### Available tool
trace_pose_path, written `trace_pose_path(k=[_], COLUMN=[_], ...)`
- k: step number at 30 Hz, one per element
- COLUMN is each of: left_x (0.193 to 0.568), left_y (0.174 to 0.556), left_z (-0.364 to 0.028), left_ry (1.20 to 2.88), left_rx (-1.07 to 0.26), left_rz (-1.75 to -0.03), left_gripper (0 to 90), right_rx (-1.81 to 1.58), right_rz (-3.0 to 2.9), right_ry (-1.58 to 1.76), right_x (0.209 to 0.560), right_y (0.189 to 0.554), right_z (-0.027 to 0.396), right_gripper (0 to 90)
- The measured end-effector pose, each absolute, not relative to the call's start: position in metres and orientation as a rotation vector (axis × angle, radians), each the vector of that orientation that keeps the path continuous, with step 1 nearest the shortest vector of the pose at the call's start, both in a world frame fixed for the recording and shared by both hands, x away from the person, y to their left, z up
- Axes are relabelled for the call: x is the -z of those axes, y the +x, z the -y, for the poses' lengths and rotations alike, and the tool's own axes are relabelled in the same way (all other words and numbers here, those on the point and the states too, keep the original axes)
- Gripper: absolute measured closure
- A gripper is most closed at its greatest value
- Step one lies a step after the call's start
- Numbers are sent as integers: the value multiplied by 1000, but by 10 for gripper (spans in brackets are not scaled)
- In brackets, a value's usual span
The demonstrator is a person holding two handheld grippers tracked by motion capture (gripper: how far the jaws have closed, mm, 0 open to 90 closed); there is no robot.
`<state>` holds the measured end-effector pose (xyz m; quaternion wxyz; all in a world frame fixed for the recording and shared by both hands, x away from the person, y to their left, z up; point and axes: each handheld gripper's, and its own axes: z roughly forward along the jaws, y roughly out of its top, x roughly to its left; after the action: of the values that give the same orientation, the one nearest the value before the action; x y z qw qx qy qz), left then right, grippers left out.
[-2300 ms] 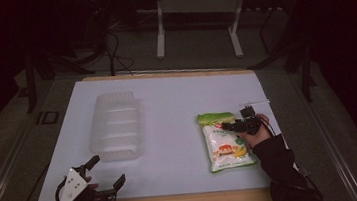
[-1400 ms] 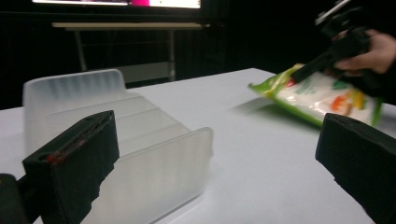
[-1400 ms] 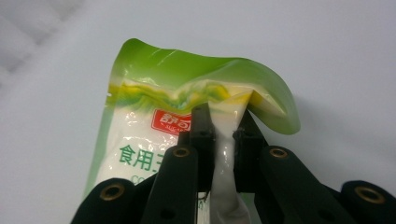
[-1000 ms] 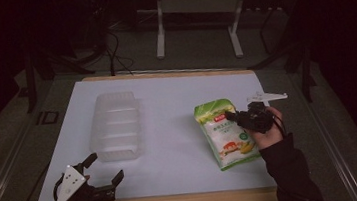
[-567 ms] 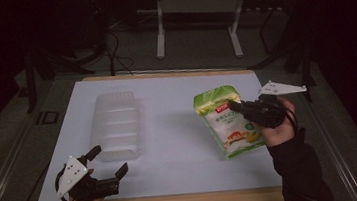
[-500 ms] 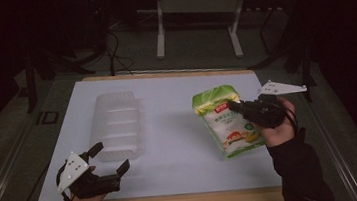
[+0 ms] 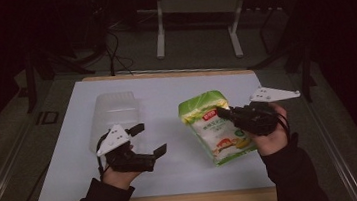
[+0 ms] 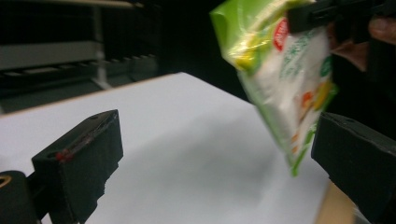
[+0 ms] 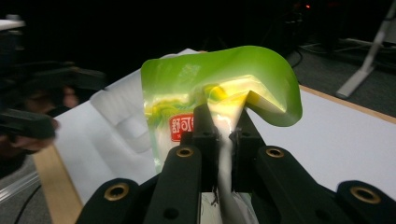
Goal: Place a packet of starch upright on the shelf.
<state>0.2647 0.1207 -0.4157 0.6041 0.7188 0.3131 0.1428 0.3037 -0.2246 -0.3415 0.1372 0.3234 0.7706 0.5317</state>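
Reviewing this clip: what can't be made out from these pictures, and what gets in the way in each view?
- Snack bag print: too small in the high view, blurred in the left gripper view.
- Bag's lower part: hidden behind the right tongs in the right gripper view.
- Clear plastic container: its near end is covered by the left tongs in the high view; contents cannot be told.
- Room beyond the table: too dark.

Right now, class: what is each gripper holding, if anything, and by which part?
The right gripper pinches the green snack bag by its edge near the top, lifting it. The left gripper is open, holding nothing.
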Motion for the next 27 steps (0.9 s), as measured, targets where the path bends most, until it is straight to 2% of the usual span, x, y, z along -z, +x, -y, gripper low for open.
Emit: trace_pose_path(k=[6,13,15,20,23,27], left_x=[414,405,405,408,410,410], left_y=[285,300,302,305,309,313], left_z=[-94,-70,-66,-61,-65,-62], left_ry=[1681,1703,1703,1709,1689,1693], left_rx=[-181,-133,-126,-74,-29,25], left_rz=[-688,-655,-647,-611,-621,-612], left_gripper=[107,147,188,359,531,646], right_rx=[-1541,-1554,-1558,-1559,-1564,-1572], right_rz=[-2244,-2257,-2260,-2266,-2265,-2266], right_ry=[892,865,860,847,856,864], right_x=[340,341,341,341,342,344], right_y=[299,296,295,294,295,295], right_z=[213,207,205,204,207,209], right_gripper=[844,844,844,844,844,845])
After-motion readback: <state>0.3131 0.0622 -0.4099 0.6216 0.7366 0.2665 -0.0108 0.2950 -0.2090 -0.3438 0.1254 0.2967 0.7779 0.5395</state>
